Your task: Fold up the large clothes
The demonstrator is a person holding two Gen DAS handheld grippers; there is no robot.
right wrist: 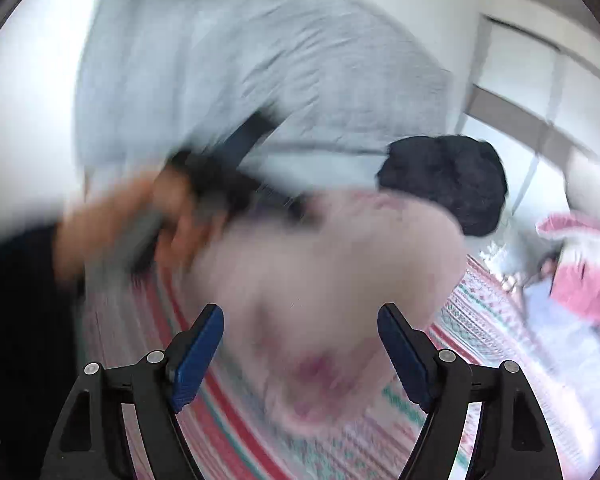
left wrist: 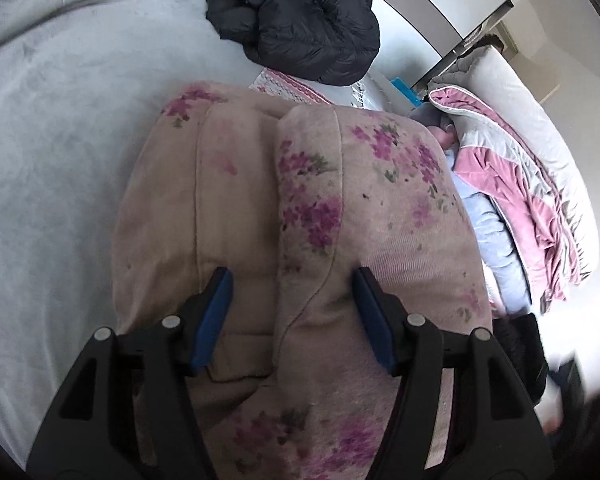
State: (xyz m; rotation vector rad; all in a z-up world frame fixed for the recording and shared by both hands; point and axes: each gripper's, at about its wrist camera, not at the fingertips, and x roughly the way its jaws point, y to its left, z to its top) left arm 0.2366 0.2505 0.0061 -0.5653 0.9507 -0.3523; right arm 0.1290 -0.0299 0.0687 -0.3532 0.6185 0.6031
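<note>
A beige garment with purple flowers [left wrist: 300,184] lies folded in a thick bundle on the grey bed cover [left wrist: 60,160]. My left gripper [left wrist: 293,276] stands open right over the bundle's near end. A raised fold runs between its blue pads [left wrist: 216,316], which do not squeeze it. The right wrist view is heavily blurred. There my right gripper [right wrist: 300,312] is open and holds nothing, hovering above the same beige garment [right wrist: 332,280]. At the left of that view a blurred hand [right wrist: 116,224] holds the other tool.
A black puffer jacket [left wrist: 300,24] lies at the far side of the bed, past the bundle. A red and green patterned cloth [right wrist: 480,320] spreads under the garment. To the right are a pink and grey quilt [left wrist: 512,184] and a pale blue cloth [left wrist: 496,248], with a wardrobe [left wrist: 440,0] behind.
</note>
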